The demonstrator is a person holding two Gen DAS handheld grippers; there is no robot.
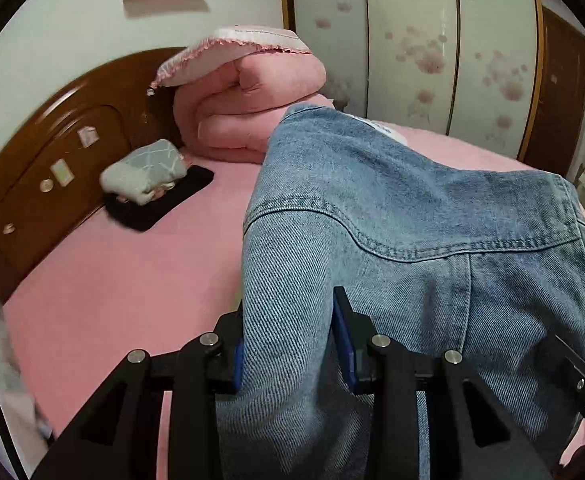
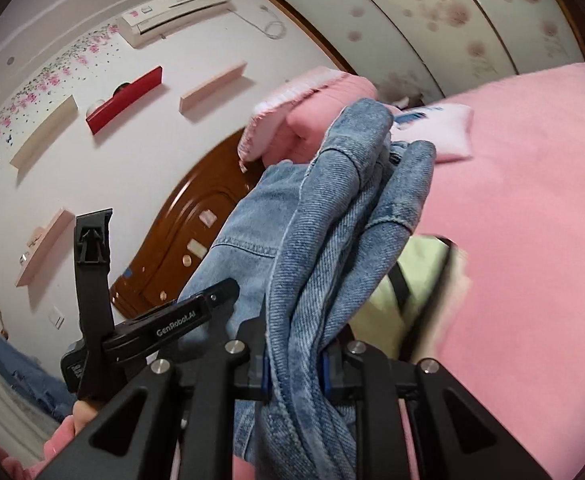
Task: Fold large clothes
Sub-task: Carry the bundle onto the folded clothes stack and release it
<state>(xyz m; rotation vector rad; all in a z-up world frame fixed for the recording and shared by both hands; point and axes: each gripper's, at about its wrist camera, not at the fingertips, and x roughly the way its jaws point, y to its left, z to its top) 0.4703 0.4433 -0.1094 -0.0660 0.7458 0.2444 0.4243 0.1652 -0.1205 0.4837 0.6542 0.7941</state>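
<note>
A light blue denim jacket hangs in the air over the pink bed, stretched between both grippers. My left gripper is shut on a thick fold of the denim, which fills the space between its blue pads and drapes off to the right. In the right wrist view my right gripper is shut on a bunched, twisted part of the denim jacket. The left gripper's black body shows just left of it, with a fingertip below it.
A folded pink quilt with a pillow on top lies at the bed's head by the brown wooden headboard. A grey folded cloth on a black pad lies near it. Flowered wardrobe doors stand behind. A small printed pillow rests on the bed.
</note>
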